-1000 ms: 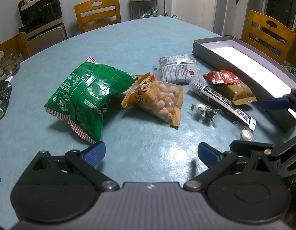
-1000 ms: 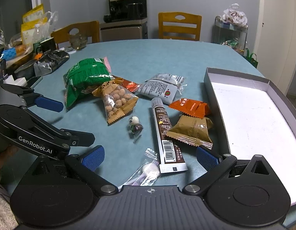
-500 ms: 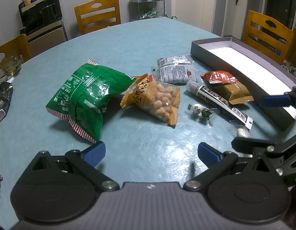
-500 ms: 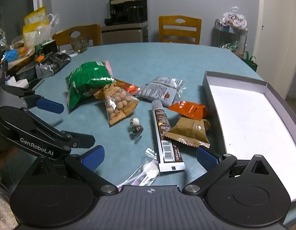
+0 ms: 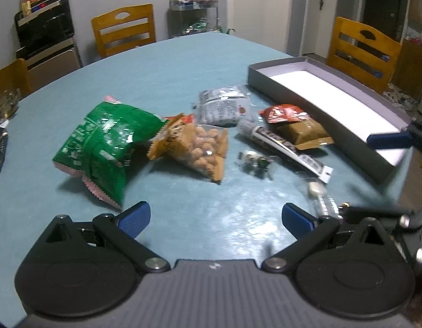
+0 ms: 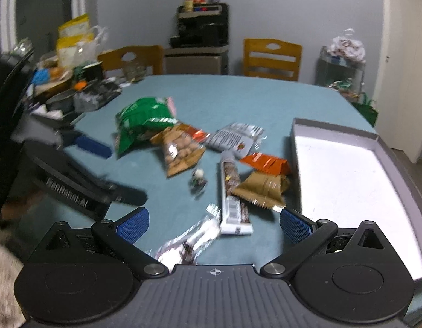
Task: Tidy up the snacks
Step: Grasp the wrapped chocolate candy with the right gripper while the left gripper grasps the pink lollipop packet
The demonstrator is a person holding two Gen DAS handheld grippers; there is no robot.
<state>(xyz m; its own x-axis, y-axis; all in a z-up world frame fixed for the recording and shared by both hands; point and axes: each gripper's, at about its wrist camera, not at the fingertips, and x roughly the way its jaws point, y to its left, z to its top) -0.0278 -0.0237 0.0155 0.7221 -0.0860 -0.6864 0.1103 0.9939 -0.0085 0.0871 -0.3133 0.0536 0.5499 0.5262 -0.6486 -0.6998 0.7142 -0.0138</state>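
Snacks lie loose mid-worktop (image 5: 183,63), none in the grey box (image 6: 386,153). Green bag (image 5: 104,142) farthest from the box; peanut pack (image 5: 200,147) touching it. Silver-grey packet (image 5: 224,106) behind. Long dark bar (image 6: 232,191) — its near end by a clear wrapper (image 6: 194,237). Orange packet (image 6: 268,162) and brown packet (image 6: 262,188) overlap, just beside the box wall. Small wrapped candy (image 5: 254,160) alone between peanuts and bar.

Left claw (image 5: 216,220) spread wide, nothing between its blue pads, over bare worktop. Right claw (image 6: 213,222) also wide, empty — above the clear wrapper. Both views motion-blurred.
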